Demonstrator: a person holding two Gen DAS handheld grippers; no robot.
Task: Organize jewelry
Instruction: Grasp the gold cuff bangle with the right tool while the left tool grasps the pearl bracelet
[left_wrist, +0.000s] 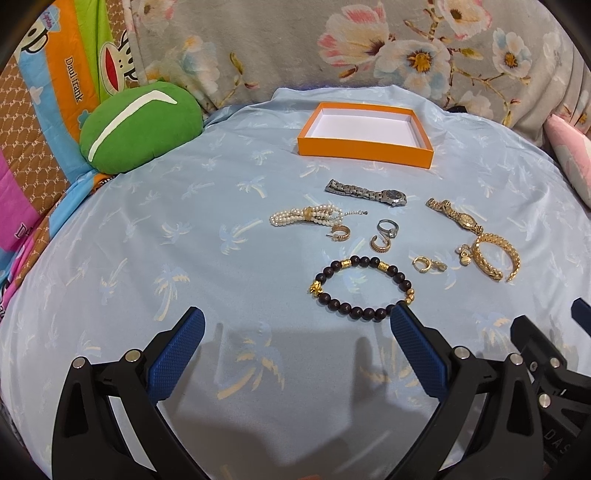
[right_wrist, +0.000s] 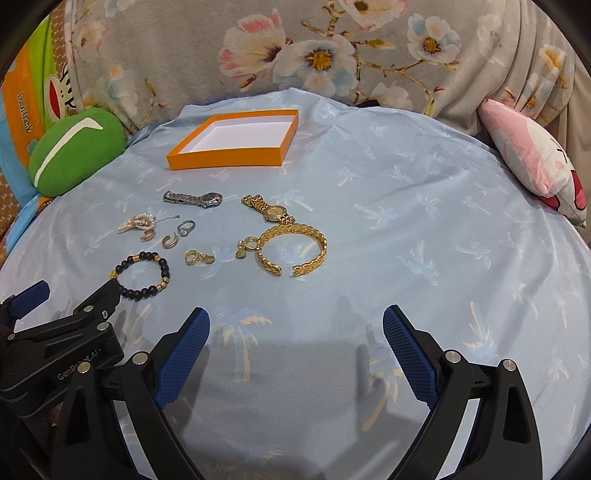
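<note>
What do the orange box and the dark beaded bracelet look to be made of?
Orange box: seemingly card or paperboard, matte orange outside, plain white inside, with thin straight walls. Dark beaded bracelet: round matte dark beads, possibly wood or stone, with shiny gold-coloured spacer beads; I cannot tell which.

Bright, even light from above; soft grey shadows fall on the bedsheet (left_wrist: 147, 221) near its front edge; fisheye bends dark corners.

Orange box (left_wrist: 365, 147) empty (white inside); beaded bracelet (left_wrist: 364, 288), gold bangle (right_wrist: 295, 249) nearer.
</note>
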